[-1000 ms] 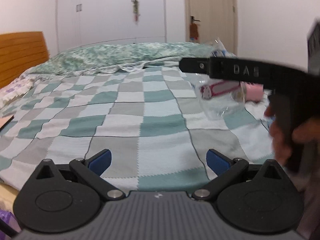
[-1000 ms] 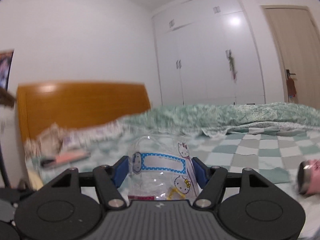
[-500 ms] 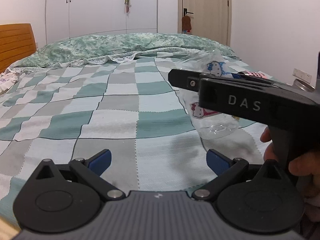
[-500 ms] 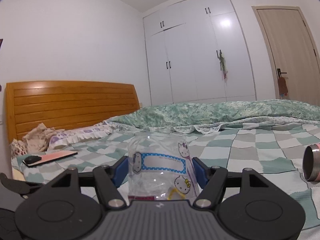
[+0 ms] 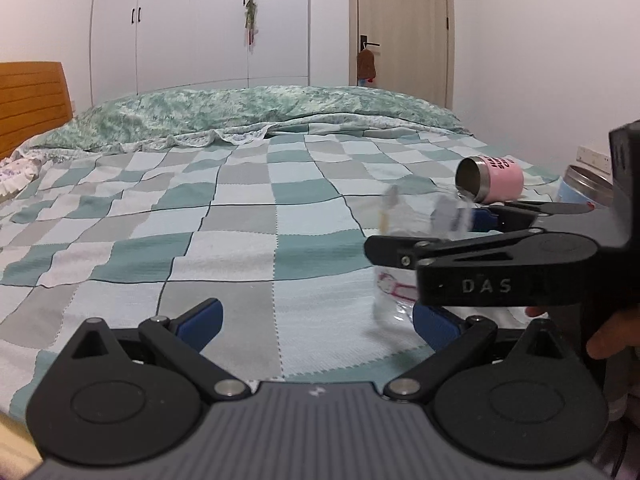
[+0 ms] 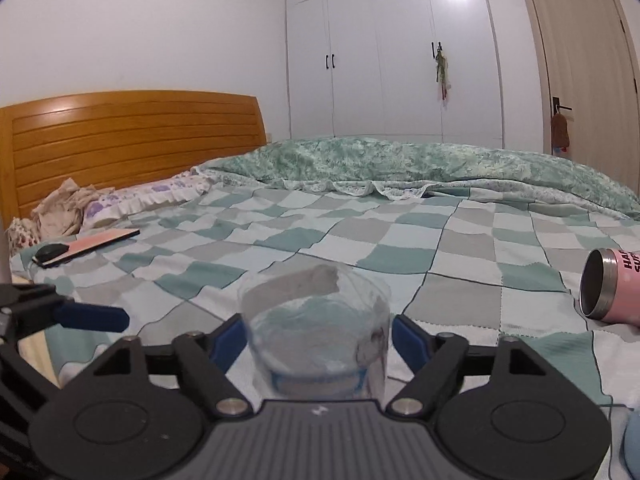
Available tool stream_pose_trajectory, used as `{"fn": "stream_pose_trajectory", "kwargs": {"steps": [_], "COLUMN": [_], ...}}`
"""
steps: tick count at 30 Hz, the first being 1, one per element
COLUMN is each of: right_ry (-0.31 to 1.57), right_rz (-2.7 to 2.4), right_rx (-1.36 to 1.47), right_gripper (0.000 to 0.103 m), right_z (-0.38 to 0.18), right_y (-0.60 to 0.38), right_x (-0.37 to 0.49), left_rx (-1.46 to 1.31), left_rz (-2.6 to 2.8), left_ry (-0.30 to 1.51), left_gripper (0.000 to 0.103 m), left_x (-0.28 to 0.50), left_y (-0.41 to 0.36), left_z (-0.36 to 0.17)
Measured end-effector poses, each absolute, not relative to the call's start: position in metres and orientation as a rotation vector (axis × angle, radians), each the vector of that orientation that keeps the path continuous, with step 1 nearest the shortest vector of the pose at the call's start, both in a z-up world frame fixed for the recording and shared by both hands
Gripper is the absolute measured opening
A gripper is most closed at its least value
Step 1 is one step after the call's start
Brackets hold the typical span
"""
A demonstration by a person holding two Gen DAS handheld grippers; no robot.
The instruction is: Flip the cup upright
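Since half a second ago the right gripper (image 6: 318, 334) has rolled the clear cup (image 6: 316, 320) over: printed side faced the camera then, now the open mouth points up and away. Jaws pinch the cup on both sides, mid-wall, blue pads flat to the plastic. Grip is low enough to keep the rim free. In the left wrist view the cup (image 5: 404, 264) sits low over the bed (image 5: 240, 216), near right, base close to the checked cover; contact cannot be told. Looks about upright, so release is probably next. Soft cover may tip it. Left gripper (image 5: 316, 320) holds nothing, jaws spread wide, parked just left of the cup, likely as backup. Pink tumbler (image 6: 612, 284) lies on its side, far right, well apart.
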State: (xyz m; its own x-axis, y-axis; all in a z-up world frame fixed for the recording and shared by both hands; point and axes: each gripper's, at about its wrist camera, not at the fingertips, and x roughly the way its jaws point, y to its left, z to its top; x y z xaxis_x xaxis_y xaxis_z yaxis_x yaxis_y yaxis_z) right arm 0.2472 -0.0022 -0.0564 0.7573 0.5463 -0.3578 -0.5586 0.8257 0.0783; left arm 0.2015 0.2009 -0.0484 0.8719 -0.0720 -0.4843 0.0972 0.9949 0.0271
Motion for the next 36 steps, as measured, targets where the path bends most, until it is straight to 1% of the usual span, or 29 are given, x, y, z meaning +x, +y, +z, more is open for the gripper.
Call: {"fn": "stream_pose_trajectory", "kwargs": {"steps": [1,6,7,8,13,22,27,31,36], "right_ry": [0.376,0.31,0.28,0.254,0.145,0.139,0.118,0.107,0.122], "right_rz": [0.606,0.595,0.585,0.574,0.472,0.284,0.23,0.205,0.176], "right_rx": [-0.031,-0.028,-0.029,-0.03,-0.027,0.012,0.038,0.038,0.042], "right_gripper": [0.08,0.095,0.101,0.103,0.103,0.103,0.103,0.103,0.103], "right_z": [-0.056,-0.037,-0.029,-0.023,0.005,0.021,0.027,0.028,0.027], "right_y": [-0.003,-0.019,-0.026,-0.032,-0.082,-0.18,-0.219,-0.237,-0.249], "right_x": [0.244,0.219,0.208,0.199,0.136,0.033,-0.013,-0.031,-0.026], "left_rx": [0.055,0.076,0.085,0.094,0.111,0.053,0.016,0.008,0.012], "left_rz": [-0.085,-0.098,-0.097,-0.096,-0.112,-0.084,-0.045,-0.018,-0.012], "left_ry": [0.505,0.476,0.463,0.451,0.373,0.245,0.198,0.167,0.144], "left_gripper": [0.103,0.103,0.103,0.103,0.103,0.103,0.103,0.103,0.103], "left_x": [0.199,0.178,0.171,0.164,0.12,0.033,-0.009,-0.023,-0.022], "left_y": [0.199,0.188,0.183,0.178,0.144,0.063,0.036,0.022,0.017], "left_z": [-0.047,-0.034,-0.029,-0.024,0.0,0.025,0.031,0.033,0.031]}}
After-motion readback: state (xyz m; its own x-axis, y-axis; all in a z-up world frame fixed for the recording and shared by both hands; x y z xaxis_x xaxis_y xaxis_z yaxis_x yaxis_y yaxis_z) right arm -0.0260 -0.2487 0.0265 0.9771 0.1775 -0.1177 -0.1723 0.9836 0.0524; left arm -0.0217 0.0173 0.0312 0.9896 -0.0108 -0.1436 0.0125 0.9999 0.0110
